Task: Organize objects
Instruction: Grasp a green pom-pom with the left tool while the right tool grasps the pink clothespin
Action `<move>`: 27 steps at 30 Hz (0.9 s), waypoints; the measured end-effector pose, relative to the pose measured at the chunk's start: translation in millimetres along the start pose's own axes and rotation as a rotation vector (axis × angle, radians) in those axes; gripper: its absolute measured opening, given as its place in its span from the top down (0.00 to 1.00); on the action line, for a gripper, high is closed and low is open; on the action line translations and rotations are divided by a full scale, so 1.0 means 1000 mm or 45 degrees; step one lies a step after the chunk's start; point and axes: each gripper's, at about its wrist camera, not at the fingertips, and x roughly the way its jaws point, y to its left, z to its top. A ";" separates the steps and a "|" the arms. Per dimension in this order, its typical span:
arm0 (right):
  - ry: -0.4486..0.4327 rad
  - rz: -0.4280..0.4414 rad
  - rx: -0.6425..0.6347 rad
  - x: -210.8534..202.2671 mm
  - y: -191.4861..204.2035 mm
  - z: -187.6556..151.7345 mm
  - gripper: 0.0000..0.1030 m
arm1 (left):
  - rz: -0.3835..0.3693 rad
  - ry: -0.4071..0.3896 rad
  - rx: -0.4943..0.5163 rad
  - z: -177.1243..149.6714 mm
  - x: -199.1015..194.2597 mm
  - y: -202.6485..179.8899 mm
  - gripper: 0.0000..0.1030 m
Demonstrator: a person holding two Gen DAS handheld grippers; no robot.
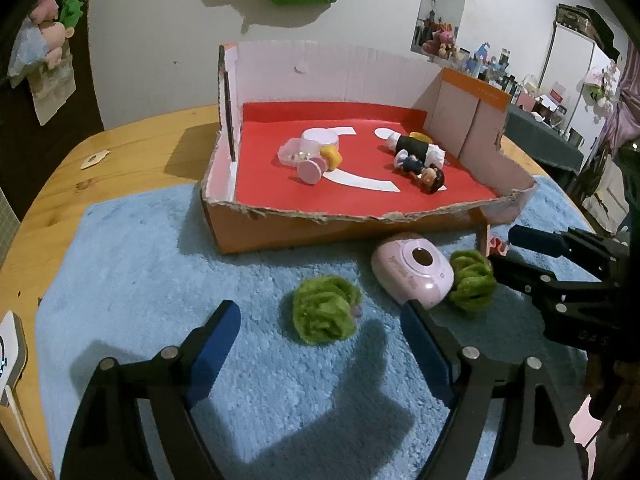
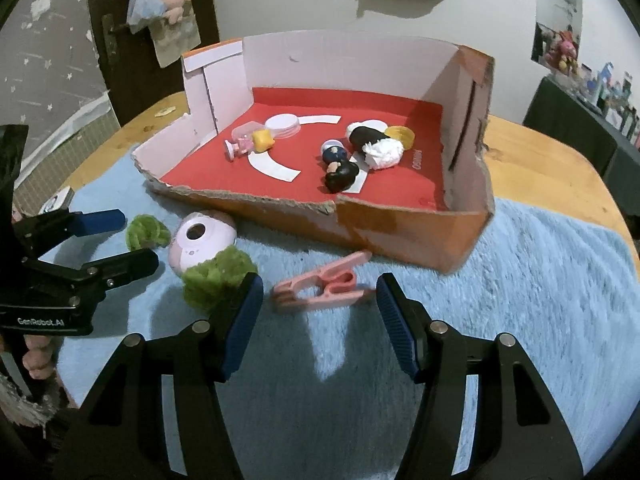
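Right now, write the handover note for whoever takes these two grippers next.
Left gripper: open, empty, around the near green pompom on the blue mat.
Right gripper: open, empty, around the pink clothespin.
Done: doll, black-and-white roll, small clear box and a few other small items lie in the cardboard box.
Left on the mat: two pompoms (second), pink camera between them, clothespin. All likely go into the box.
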 end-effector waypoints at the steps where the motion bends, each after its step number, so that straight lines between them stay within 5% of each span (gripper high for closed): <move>1: 0.003 -0.004 -0.009 0.001 0.000 0.001 0.44 | -0.005 0.007 0.003 0.001 0.001 0.000 0.24; 10: 0.060 -0.023 -0.066 0.018 0.005 0.000 0.45 | -0.014 0.035 0.008 0.005 0.008 -0.002 0.46; 11: 0.053 -0.026 -0.069 0.017 0.005 0.000 0.54 | -0.014 0.034 0.010 0.005 0.008 -0.002 0.50; 15: 0.053 -0.027 -0.090 0.017 0.008 -0.001 0.56 | -0.034 0.034 0.024 0.006 0.008 -0.005 0.68; 27: 0.015 0.031 -0.019 0.000 0.006 -0.008 0.56 | -0.053 0.001 0.011 0.002 -0.003 -0.008 0.71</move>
